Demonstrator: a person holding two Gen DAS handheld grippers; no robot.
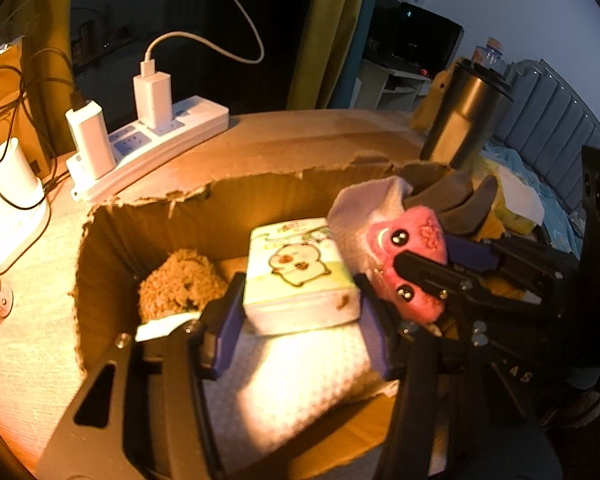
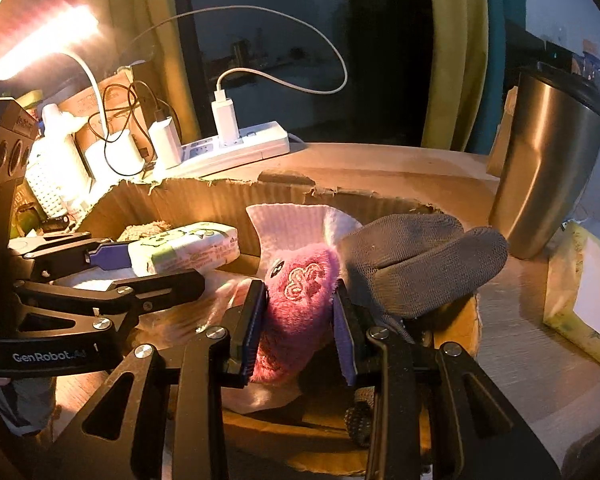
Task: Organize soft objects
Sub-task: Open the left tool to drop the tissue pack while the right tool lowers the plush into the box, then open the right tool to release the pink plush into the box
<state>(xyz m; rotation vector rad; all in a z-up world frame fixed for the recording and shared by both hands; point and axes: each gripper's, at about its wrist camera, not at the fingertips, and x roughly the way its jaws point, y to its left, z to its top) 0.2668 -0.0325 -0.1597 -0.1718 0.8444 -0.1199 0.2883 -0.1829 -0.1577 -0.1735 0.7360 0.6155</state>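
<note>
Your right tool (image 2: 296,320) squeezes the pink plush toy (image 2: 296,300) over the cardboard box (image 2: 204,200), soft and light, best held mid-body, while your left tool (image 1: 300,312) brackets the tissue pack (image 1: 300,272), light and squashy, grip uncertain.

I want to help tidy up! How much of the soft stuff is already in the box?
Already in the cardboard box: a brown fuzzy toy and a white cloth. In hand: the left gripper has the tissue pack between its fingers over the box; the right gripper squeezes the pink plush. Left: both still need dropping in. A yellow pack outside may follow.
</note>
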